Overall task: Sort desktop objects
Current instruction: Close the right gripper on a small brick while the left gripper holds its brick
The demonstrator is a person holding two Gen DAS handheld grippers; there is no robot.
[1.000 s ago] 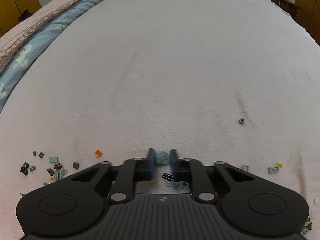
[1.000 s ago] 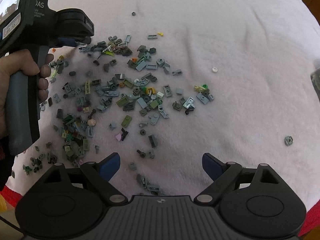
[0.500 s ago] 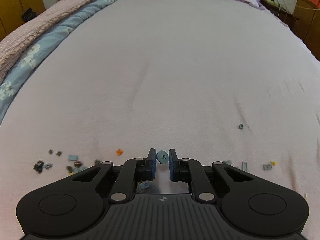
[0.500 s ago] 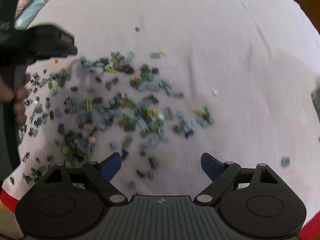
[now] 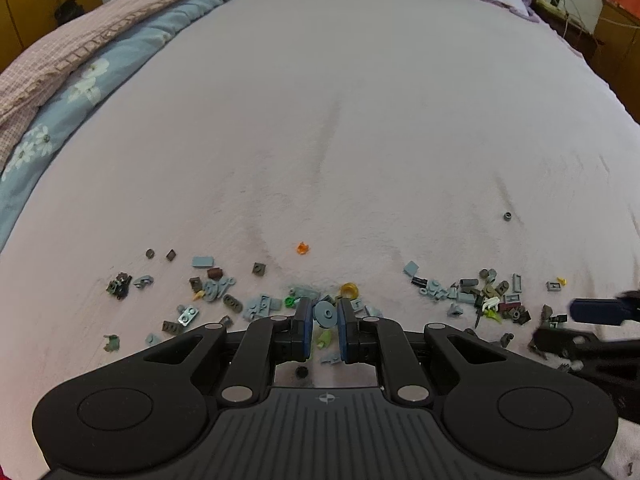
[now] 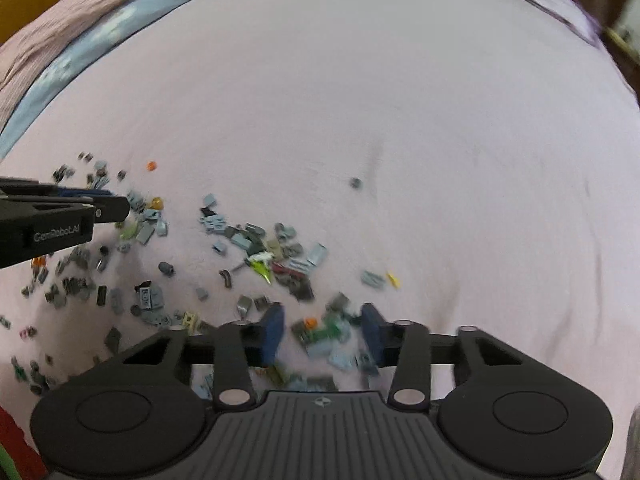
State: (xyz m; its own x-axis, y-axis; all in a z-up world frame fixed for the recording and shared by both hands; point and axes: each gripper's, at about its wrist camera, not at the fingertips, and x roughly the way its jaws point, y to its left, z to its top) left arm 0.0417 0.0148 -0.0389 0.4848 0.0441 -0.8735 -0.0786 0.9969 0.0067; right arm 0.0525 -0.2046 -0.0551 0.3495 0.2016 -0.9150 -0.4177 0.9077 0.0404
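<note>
Many small toy bricks, mostly grey, lie scattered on a pale pink bed sheet (image 5: pixel 320 120). My left gripper (image 5: pixel 325 316) is shut on a round grey-blue brick (image 5: pixel 325 314) and holds it above the scatter. My right gripper (image 6: pixel 322 330) is partly open, low over a blurred cluster of bricks (image 6: pixel 324 332) with green and orange pieces between its fingers. The right gripper's blue fingertip also shows at the right edge of the left wrist view (image 5: pixel 596 311). The left gripper shows at the left of the right wrist view (image 6: pixel 100 210).
An orange stud (image 5: pixel 303 248) and a lone grey stud (image 5: pixel 507 216) lie apart from the pile. A blue floral quilt (image 5: pixel 80 84) and pink blanket (image 5: pixel 60 40) run along the left. Wooden furniture (image 5: pixel 616 40) stands at the right.
The left gripper has lifted and pulled back with the round brick, so more of the pile shows. The right gripper has dropped and tilted forward, and its jaws have narrowed over the bricks.
</note>
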